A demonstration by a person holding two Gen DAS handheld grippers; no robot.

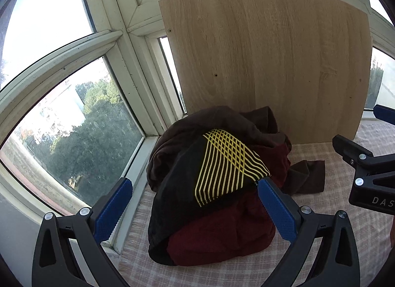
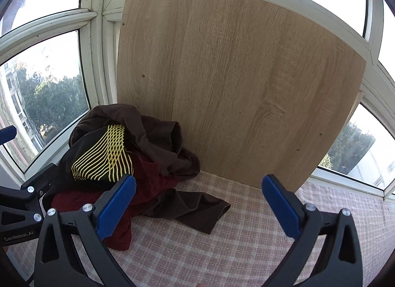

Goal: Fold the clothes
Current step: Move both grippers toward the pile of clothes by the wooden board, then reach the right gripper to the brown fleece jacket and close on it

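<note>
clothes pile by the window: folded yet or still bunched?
Bunched, not folded. The clothes pile is a crumpled heap: black yellow-striped garment draped over maroon and brown ones, one brown end trailing loose on the checked cloth.

1. The black garment (image 1: 182,188) has thin yellow lines that cross like a net.
2. The dark red garment (image 1: 222,235) is one plain colour.
3. The brown garment (image 2: 158,139) is dark and plain too.
4. The tablecloth (image 2: 197,250) has pink and white checks.
5. The wooden board (image 2: 234,84) is light brown with wavy wood lines.
6. The window frame (image 1: 118,47) is white.
7. The left gripper (image 1: 195,210) has blue pads on black arms.
8. The right gripper (image 2: 198,206) also has blue pads on black arms.
</note>
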